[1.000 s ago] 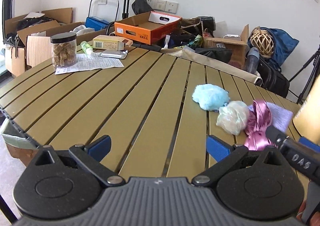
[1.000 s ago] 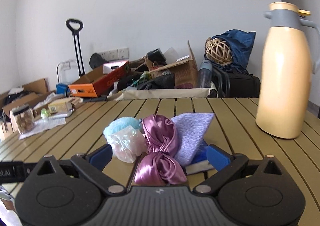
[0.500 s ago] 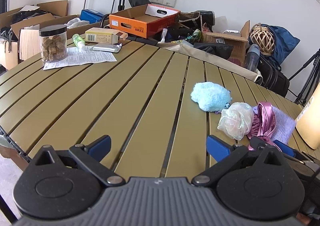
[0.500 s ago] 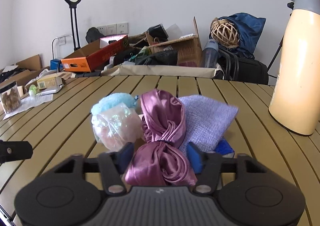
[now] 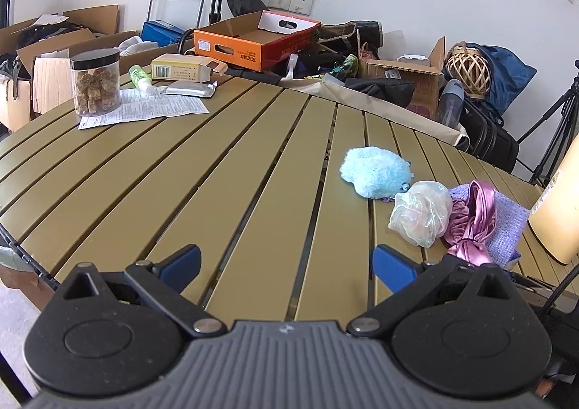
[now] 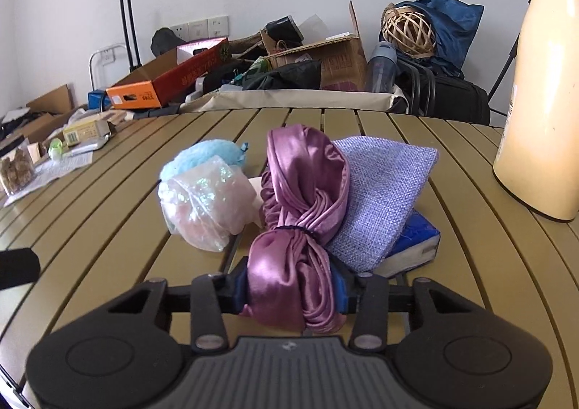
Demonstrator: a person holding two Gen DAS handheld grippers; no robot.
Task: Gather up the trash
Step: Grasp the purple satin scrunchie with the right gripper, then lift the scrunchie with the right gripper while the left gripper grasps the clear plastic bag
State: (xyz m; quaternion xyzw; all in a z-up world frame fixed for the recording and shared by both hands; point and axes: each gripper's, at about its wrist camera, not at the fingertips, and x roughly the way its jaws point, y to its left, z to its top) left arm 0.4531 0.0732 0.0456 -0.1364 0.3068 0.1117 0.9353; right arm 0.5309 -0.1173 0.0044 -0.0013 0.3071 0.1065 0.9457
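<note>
A cluttered room with cardboard boxes is seen behind a slatted olive table [image 5: 224, 192]. A cream thermos [image 6: 542, 112] stands right of the purple satin cloth [image 6: 300, 213], a lilac woven cloth [image 6: 383, 188] just beside it. That satin cloth is squeezed by the closing jaws of the right gripper [image 6: 291, 287]. The left gripper [image 5: 286, 266] is held wide apart, empty, left of the cloth.
</note>
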